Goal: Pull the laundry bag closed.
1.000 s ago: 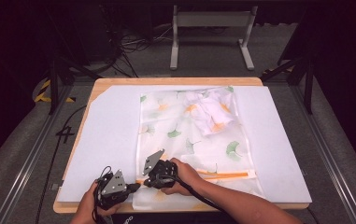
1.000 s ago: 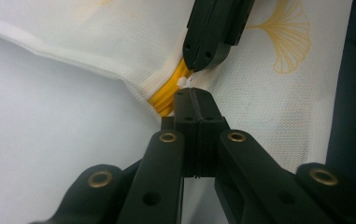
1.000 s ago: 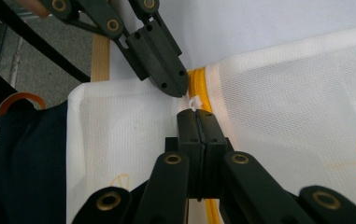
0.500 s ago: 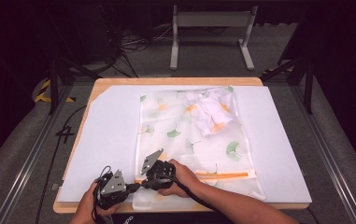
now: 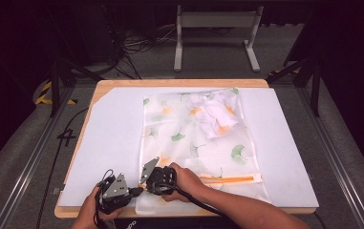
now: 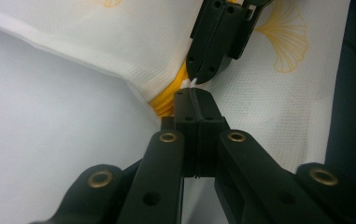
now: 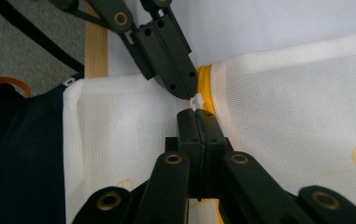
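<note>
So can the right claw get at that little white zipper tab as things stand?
Probably yes: the right claw has its jaws closed, tips right at the white zipper tab. The left claw crowds it from the opposite side.

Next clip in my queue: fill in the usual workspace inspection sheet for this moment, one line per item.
Surface: wooden table covered by a white sheet.
Job's things: white mesh laundry bag printed with ginkgo leaves lies flat; orange zipper runs across its near end; crumpled white garment inside at the far end; small white zipper pull sits between the two sets of jaw tips.
Clutter: nothing seen.
Grippers: left gripper and right gripper meet tip to tip at the zipper's end, both sets of jaws closed; whether either holds the pull can't be told.
Cables: black cable trails from the right gripper; more lie on the floor beyond.
Surroundings: grey floor, metal stand, dark room.
</note>
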### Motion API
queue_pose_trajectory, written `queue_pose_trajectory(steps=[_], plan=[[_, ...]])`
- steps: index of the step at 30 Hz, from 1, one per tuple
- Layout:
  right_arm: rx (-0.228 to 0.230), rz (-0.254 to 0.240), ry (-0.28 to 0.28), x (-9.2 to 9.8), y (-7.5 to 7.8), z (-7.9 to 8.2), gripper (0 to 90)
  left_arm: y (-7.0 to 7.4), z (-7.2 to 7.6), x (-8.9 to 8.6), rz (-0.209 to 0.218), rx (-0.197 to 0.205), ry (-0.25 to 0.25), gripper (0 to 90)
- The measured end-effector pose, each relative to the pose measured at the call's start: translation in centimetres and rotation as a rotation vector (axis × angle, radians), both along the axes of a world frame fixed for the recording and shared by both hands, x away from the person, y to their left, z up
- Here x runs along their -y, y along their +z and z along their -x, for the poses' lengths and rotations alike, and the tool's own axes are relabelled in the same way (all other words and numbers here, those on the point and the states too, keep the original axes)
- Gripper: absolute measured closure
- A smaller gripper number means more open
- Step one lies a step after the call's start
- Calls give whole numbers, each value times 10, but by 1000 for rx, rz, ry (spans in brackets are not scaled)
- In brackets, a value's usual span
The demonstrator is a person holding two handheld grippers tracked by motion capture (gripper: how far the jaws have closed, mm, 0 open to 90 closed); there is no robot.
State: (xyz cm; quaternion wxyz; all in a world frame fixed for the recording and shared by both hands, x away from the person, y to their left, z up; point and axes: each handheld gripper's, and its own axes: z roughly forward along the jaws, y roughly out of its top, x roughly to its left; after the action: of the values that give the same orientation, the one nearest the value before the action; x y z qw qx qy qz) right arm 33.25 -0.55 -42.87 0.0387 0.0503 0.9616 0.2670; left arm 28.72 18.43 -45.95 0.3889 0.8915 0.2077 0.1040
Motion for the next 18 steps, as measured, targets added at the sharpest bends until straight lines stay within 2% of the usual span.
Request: queue_pose_trajectory(steps=[9,18], plan=[[25,15,29,5,1,1,900,0,0,1,-5,-1,0,900],[20,19,27,15,3,-1,900,0,-1,0,-1,-3,0,900]])
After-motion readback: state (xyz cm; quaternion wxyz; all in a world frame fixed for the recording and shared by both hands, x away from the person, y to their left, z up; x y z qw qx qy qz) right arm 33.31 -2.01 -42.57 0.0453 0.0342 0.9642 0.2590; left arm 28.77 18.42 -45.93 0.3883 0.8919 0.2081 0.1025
